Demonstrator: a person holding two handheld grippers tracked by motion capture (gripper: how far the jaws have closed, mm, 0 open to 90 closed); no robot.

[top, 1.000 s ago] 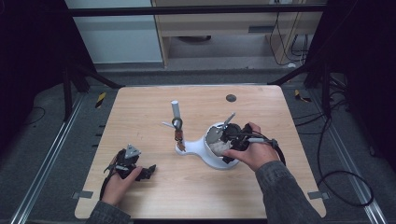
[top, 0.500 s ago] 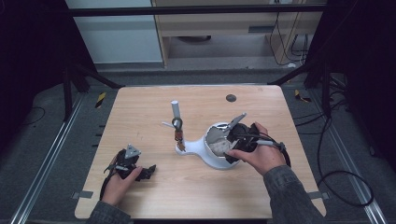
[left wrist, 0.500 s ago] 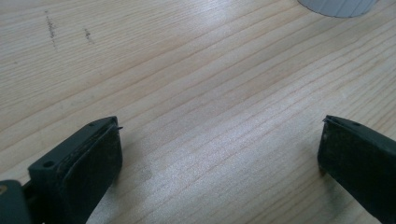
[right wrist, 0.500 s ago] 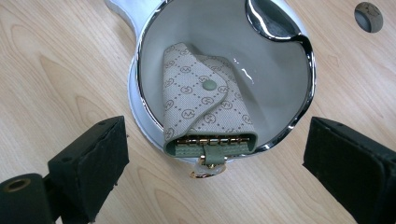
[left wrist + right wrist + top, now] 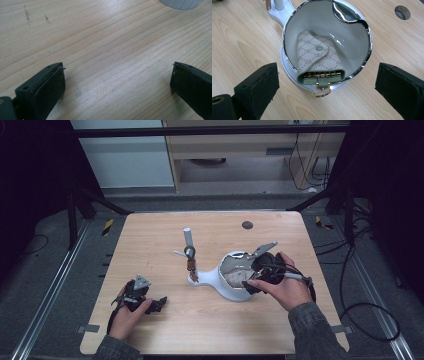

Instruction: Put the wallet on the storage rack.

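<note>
Since a second ago we see the right gripper (image 5: 250,279) drawn a little back from the white dish (image 5: 226,290), its hand shifted slightly toward the table's right edge, while the left gripper (image 5: 159,304) has stayed where it was near the front left of the table (image 5: 150,235). From the right gripper view we look down between its two black jaws, which stand wide apart with nothing between them, one on each side of the dish. Inside the dish (image 5: 352,47), a white bowl with a chrome rim, lies a beige patterned key case (image 5: 317,61) with a green snap flap; its row of gold hooks and a gold ring hang over the near rim, toward the gripper. A white post (image 5: 188,240) rises from the dish's narrow end, with small things hanging on it that we cannot make out. In the left gripper view, its jaws are also wide open over bare wood (image 5: 107,55), holding nothing. A small dark round hole (image 5: 247,225) sits in the table beyond the dish.
</note>
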